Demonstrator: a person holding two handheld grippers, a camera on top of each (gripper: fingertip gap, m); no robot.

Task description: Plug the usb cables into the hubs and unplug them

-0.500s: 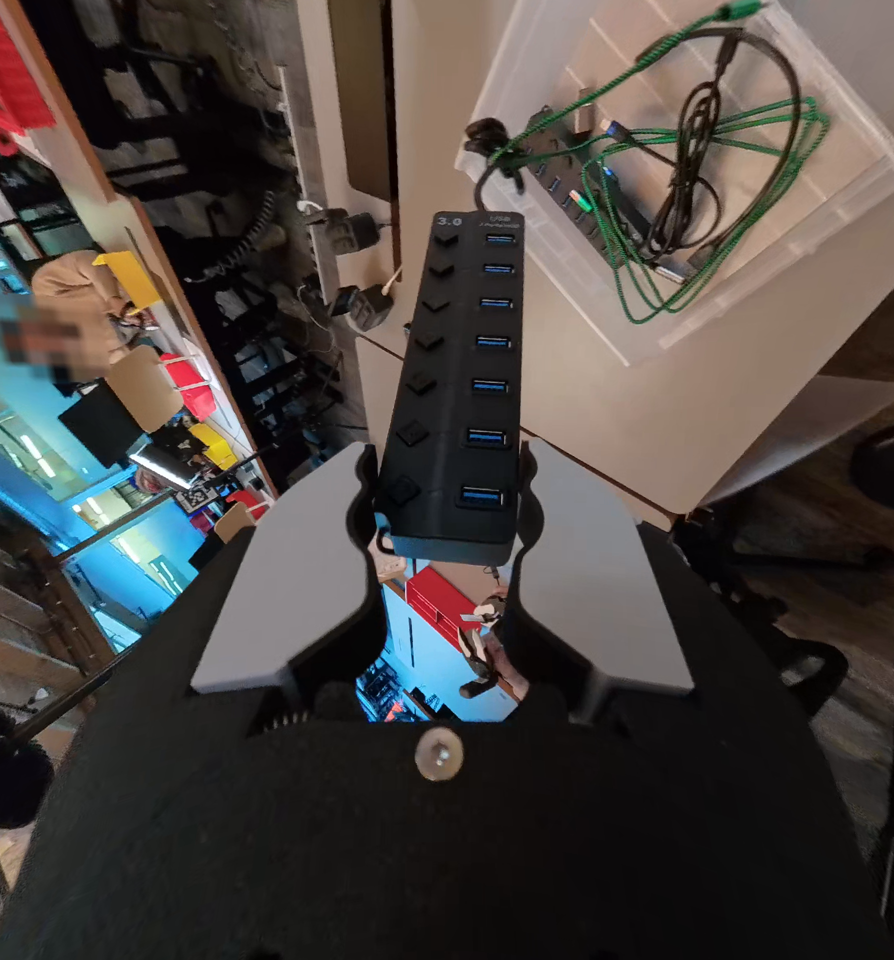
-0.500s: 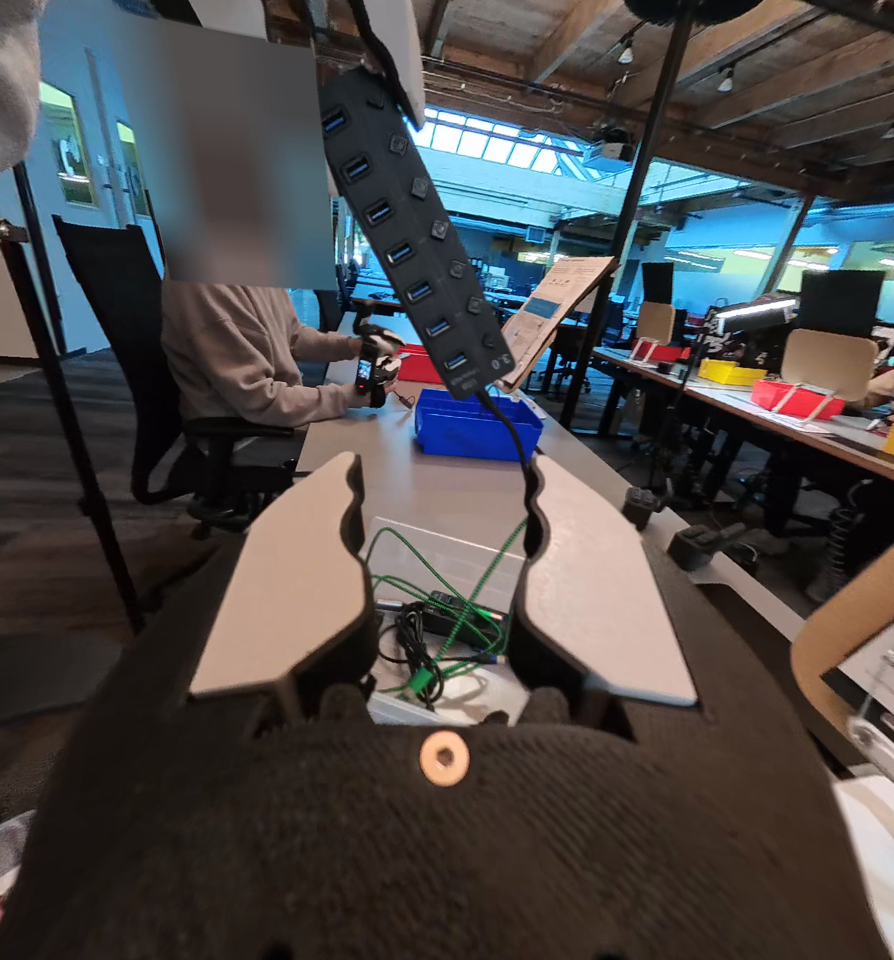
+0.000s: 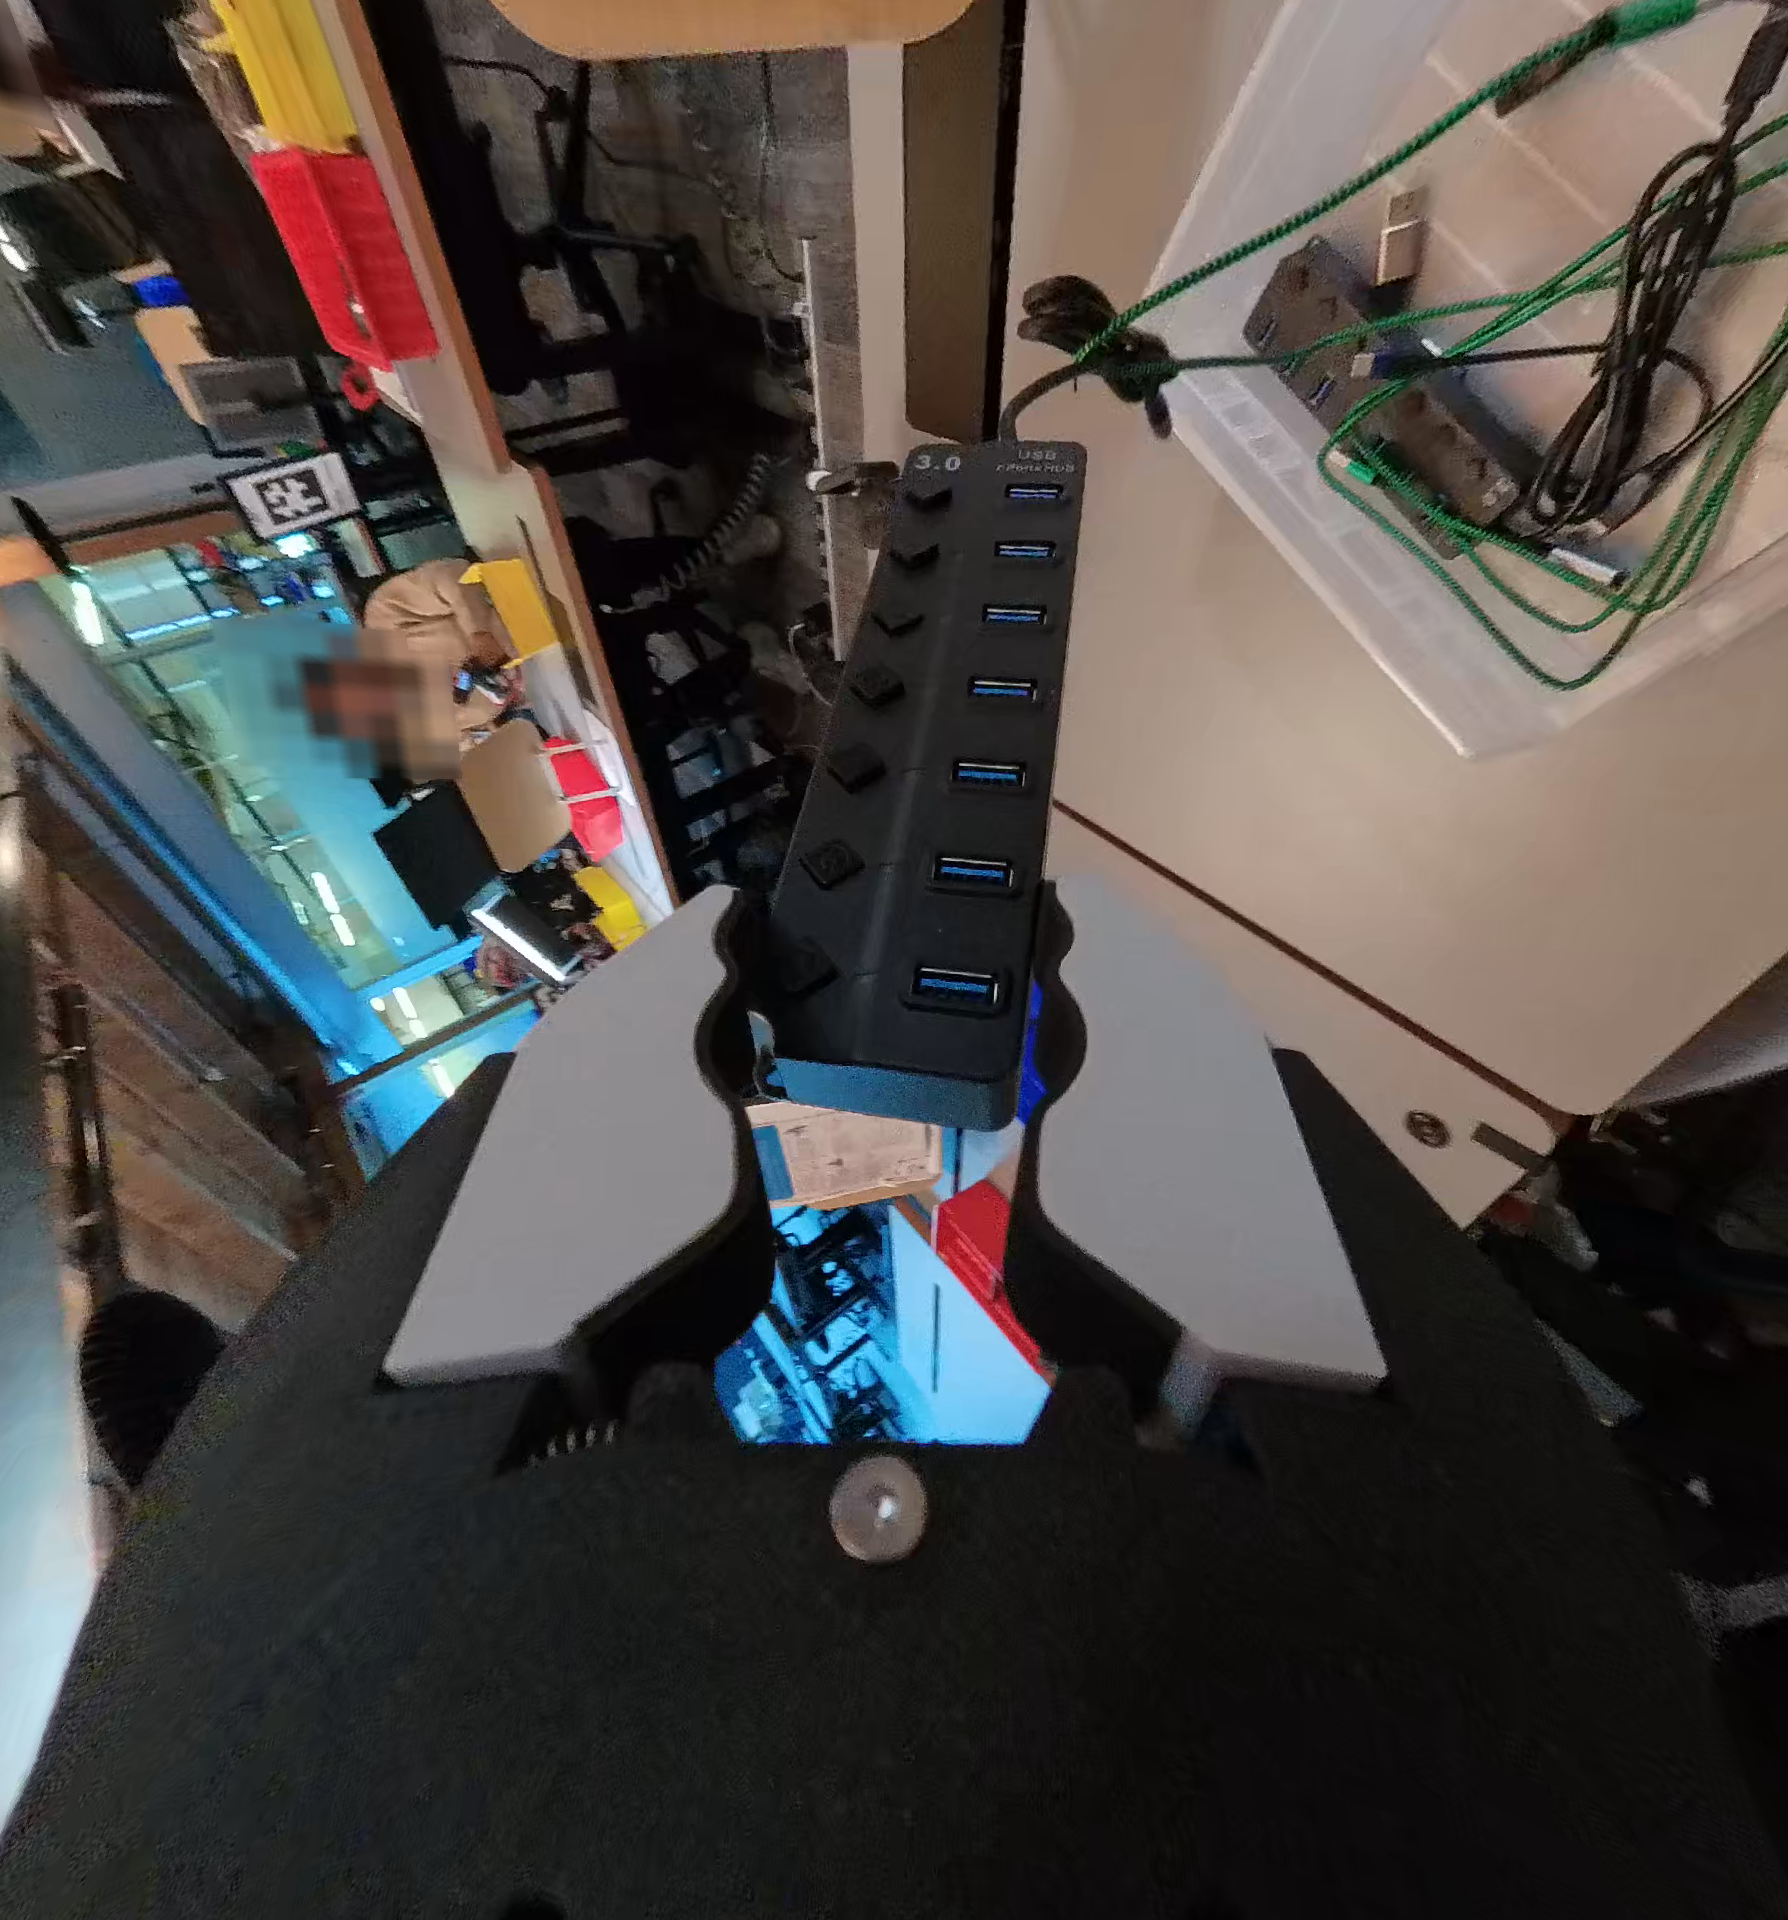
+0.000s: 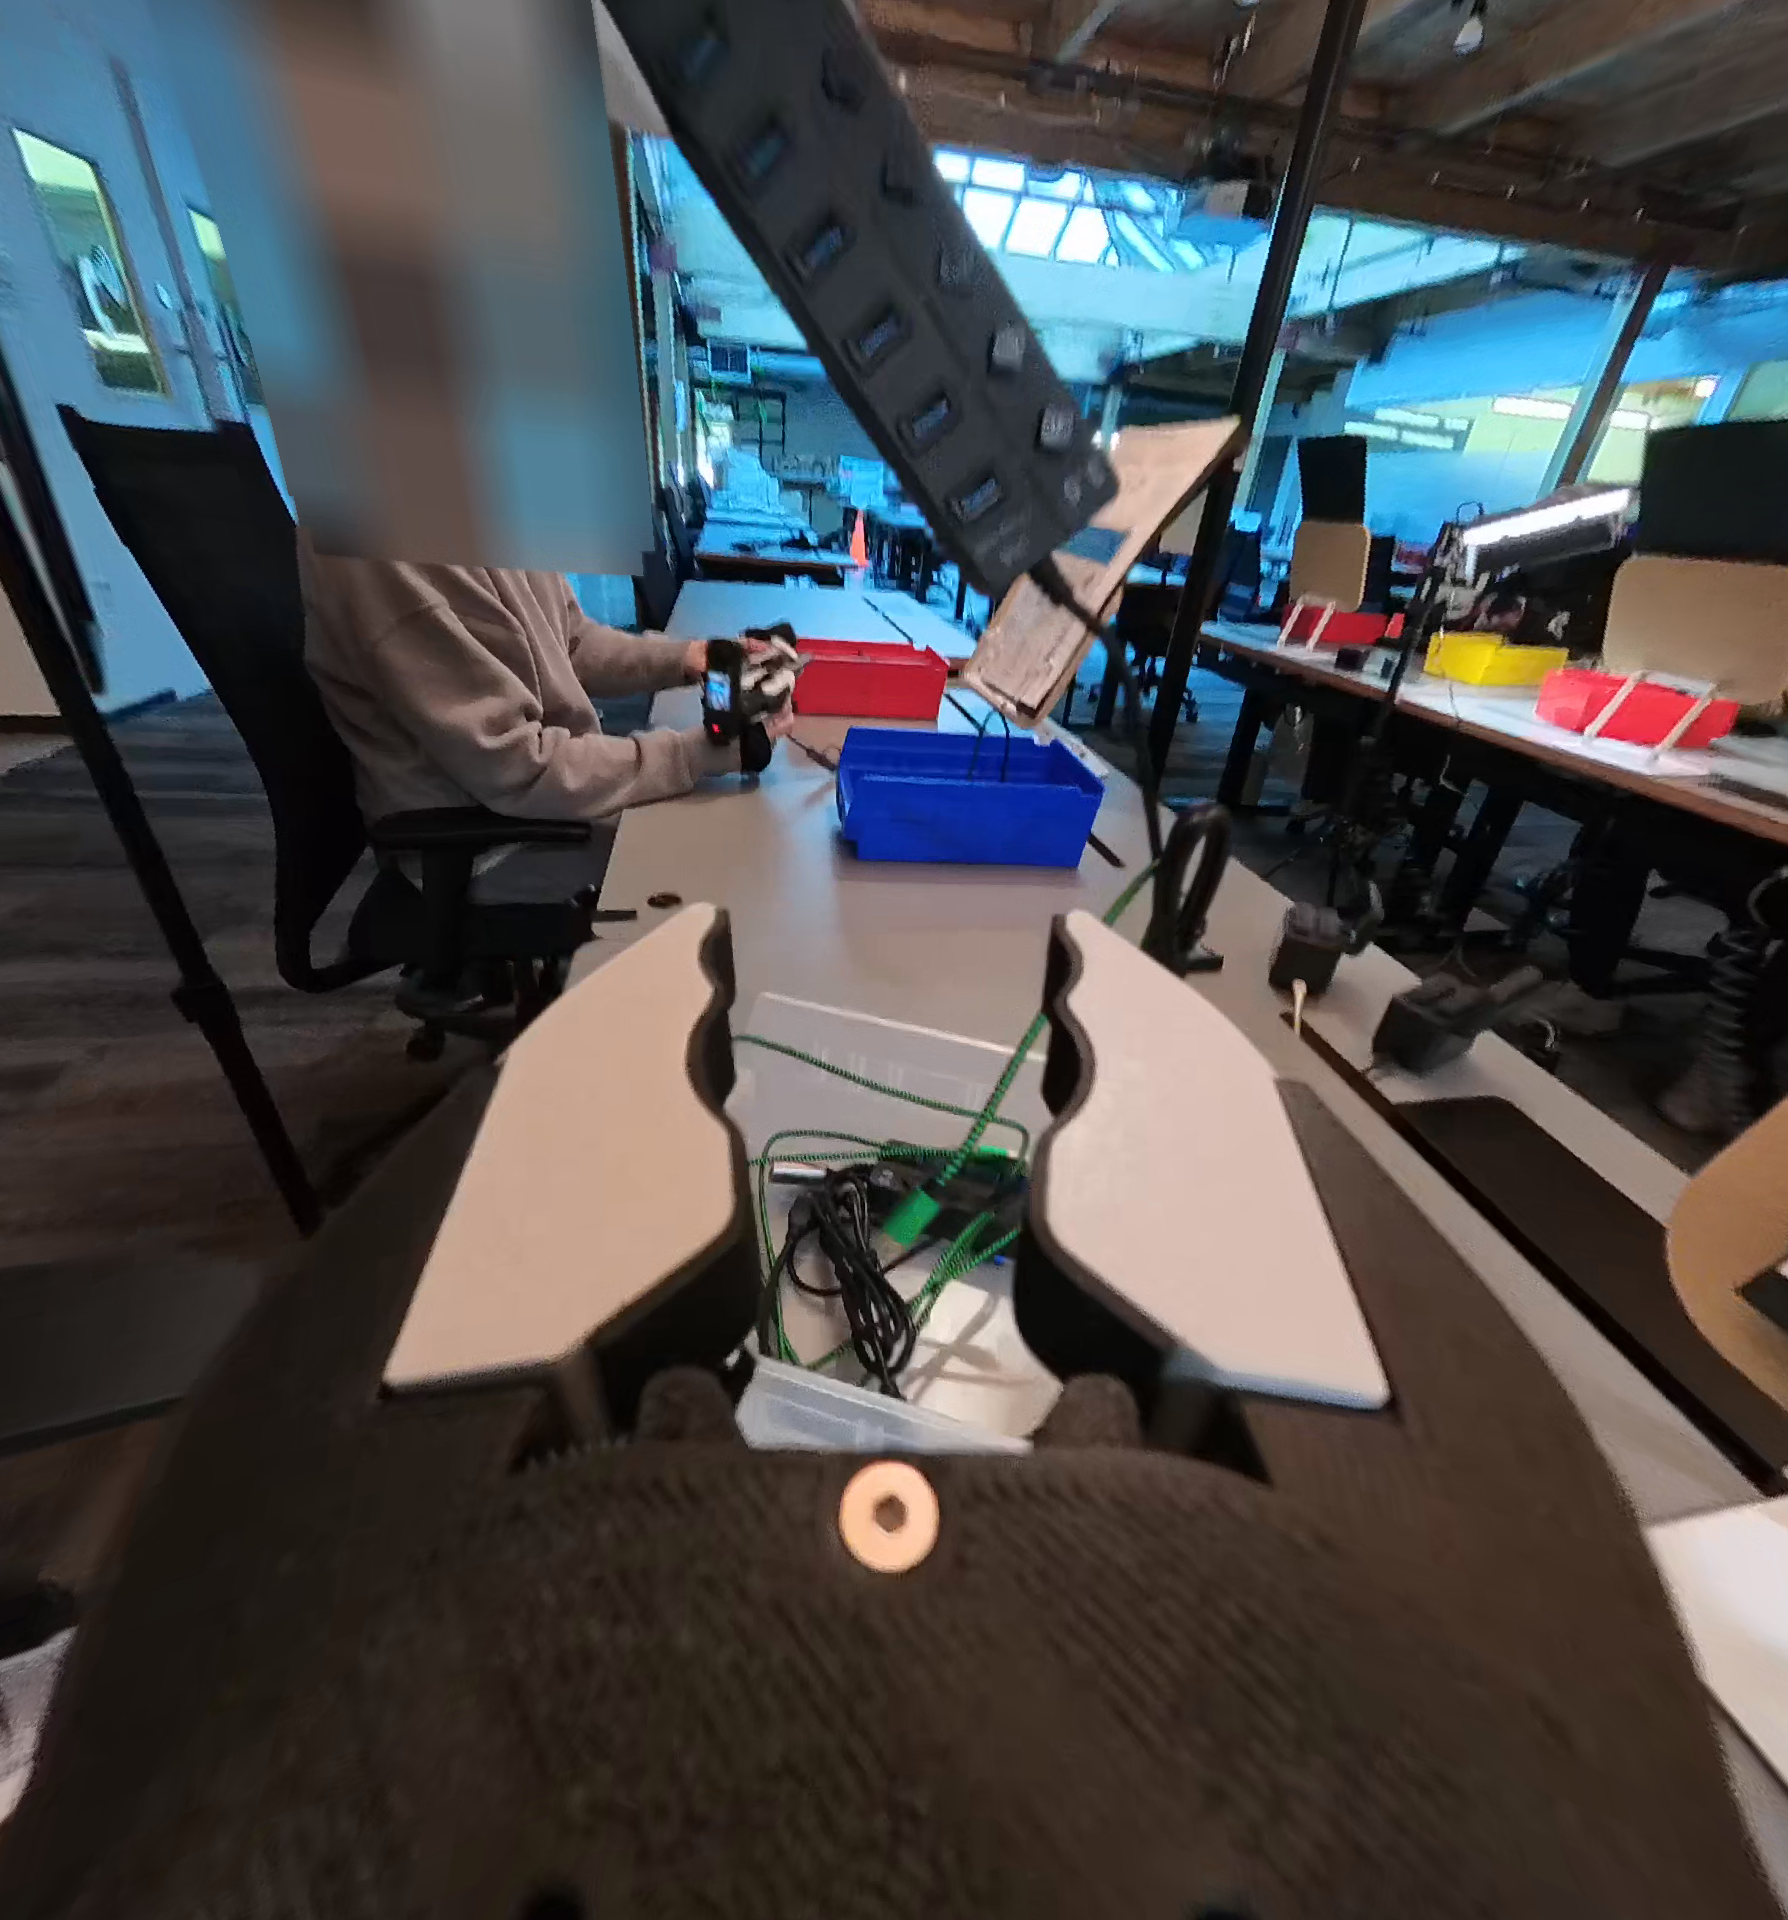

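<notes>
A long pale table (image 4: 848, 935) in an open workshop is lying beyond both tools. The left gripper (image 3: 885, 997) is clamping the near end of a black hub (image 3: 931, 790), whose 7 blue ports and 7 buttons are running forward past the fingertips, lifted clear of the table. The right gripper (image 4: 885, 1039) is hanging empty with its fingers spread wide, well above a clear bin (image 4: 869, 1413) holding a second hub (image 3: 1389, 416) and tangled green cables (image 4: 963, 1174). A blue bin (image 4: 963, 800) is sitting farther ahead.
</notes>
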